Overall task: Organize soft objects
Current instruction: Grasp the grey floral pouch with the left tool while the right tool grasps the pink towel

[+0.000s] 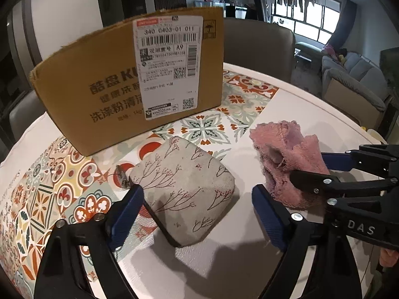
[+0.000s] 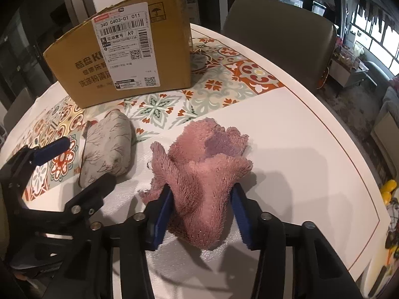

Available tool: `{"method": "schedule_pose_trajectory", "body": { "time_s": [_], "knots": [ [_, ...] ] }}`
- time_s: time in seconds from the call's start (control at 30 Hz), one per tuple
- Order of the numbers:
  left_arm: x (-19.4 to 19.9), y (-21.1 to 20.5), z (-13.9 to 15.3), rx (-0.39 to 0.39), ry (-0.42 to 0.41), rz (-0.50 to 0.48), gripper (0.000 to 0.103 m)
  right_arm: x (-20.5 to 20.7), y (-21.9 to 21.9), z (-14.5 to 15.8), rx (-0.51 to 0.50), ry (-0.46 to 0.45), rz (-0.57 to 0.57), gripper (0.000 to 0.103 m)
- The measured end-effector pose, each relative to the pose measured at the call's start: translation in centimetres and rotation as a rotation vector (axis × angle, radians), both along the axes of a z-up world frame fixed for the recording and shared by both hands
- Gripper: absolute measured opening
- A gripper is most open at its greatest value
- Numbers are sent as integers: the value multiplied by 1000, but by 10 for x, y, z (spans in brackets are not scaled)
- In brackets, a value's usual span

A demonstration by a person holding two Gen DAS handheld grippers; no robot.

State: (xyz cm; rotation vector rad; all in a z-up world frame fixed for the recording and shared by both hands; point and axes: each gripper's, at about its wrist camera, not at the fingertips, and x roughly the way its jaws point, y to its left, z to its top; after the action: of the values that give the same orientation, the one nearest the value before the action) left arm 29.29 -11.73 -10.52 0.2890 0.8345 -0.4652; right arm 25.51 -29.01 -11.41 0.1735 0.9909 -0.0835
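A grey fabric pouch (image 1: 185, 191) with a twig print lies on the table, between the open jaws of my left gripper (image 1: 197, 206); the left finger (image 1: 127, 211) touches its edge. It also shows in the right wrist view (image 2: 107, 147). A crumpled pink towel (image 2: 199, 174) lies to its right, with my right gripper (image 2: 202, 211) closed around its near part. The towel (image 1: 284, 159) and right gripper (image 1: 321, 174) show at the right of the left wrist view. An open cardboard box (image 1: 129, 82) stands behind both.
The round white table (image 2: 299, 137) carries a patterned tile-print mat (image 2: 224, 79). Chairs (image 2: 281, 32) stand behind the table. A sofa (image 1: 356, 79) and windows are at the far right. Yellow objects (image 2: 389, 189) lie beyond the table's right edge.
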Motion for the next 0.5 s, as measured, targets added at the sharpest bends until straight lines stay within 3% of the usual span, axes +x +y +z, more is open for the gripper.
{"method": "schedule_pose_trajectory", "body": {
  "time_s": [0.17, 0.3, 0.37, 0.5],
  "knots": [
    [8, -3, -6, -14, 40, 4, 79, 2, -2, -3, 18, 1, 0, 36],
    [10, -7, -13, 4, 63, 11, 59, 3, -1, -2, 40, -9, 6, 28],
    [10, -7, -14, 6, 62, 17, 55, 2, 1, -1, 37, -12, 13, 24],
    [7, -5, -13, -23, 64, 16, 35, 0, 2, 1, 47, -21, 16, 20]
  ]
}}
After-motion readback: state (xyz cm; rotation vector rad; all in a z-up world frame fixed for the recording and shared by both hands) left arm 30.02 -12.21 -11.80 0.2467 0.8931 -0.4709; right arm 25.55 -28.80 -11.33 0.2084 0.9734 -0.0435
